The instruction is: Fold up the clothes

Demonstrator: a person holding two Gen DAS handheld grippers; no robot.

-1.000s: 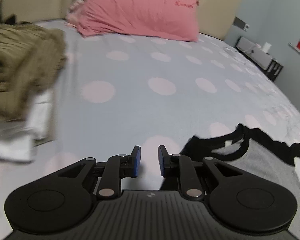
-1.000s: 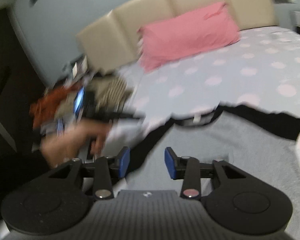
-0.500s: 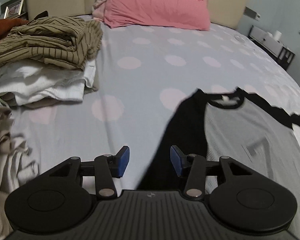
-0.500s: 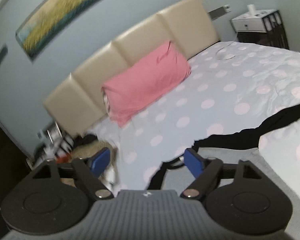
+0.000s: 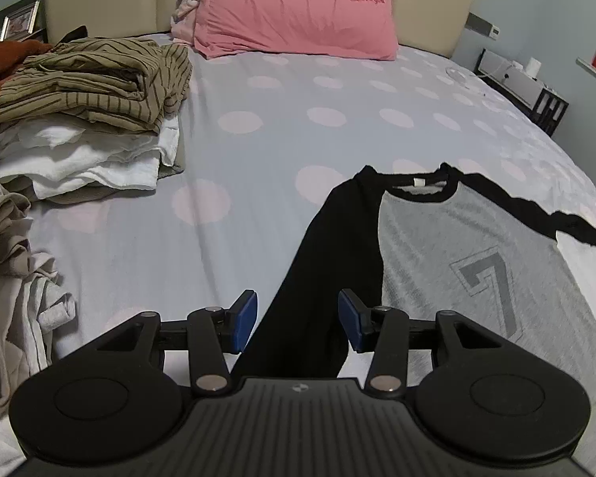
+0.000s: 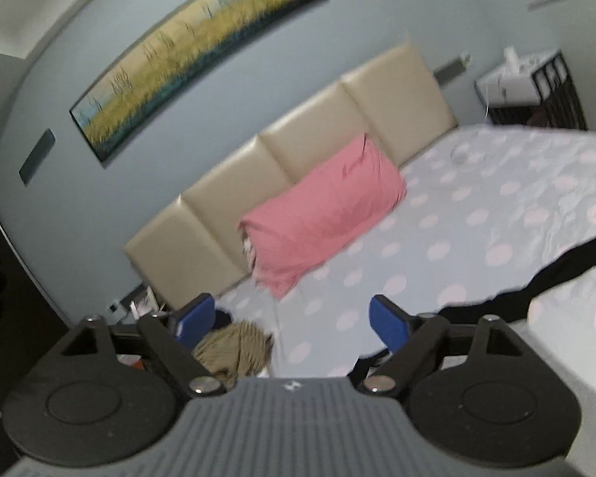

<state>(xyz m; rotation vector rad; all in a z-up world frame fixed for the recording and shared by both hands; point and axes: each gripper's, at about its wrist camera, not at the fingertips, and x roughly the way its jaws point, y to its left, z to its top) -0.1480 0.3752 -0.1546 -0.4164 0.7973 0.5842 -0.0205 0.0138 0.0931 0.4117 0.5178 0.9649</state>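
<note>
A grey shirt (image 5: 476, 262) with black sleeves and a large "7" lies flat on the dotted bed sheet (image 5: 258, 151). Its left black sleeve (image 5: 329, 270) runs down along the body's edge. My left gripper (image 5: 298, 318) hovers over that sleeve, jaws open, blue pads (image 5: 245, 318) clear of the cloth on either side. My right gripper (image 6: 294, 320) is raised and points toward the headboard. Its jaws are opening wide with nothing between them. The shirt's other black sleeve (image 6: 556, 278) stretches across the sheet at its right.
A stack of folded clothes, striped olive shirt (image 5: 91, 79) on white ones, sits at the left. Crumpled pale garments (image 5: 16, 278) lie at the near left. A pink pillow (image 5: 294, 12) leans on the beige headboard (image 6: 298, 151). A nightstand (image 5: 528, 87) stands at the right.
The left gripper let go, opened wider and drew back, leaving the black sleeve laid along the shirt. The right gripper rose, tipped up away from the shirt and opened much wider.
</note>
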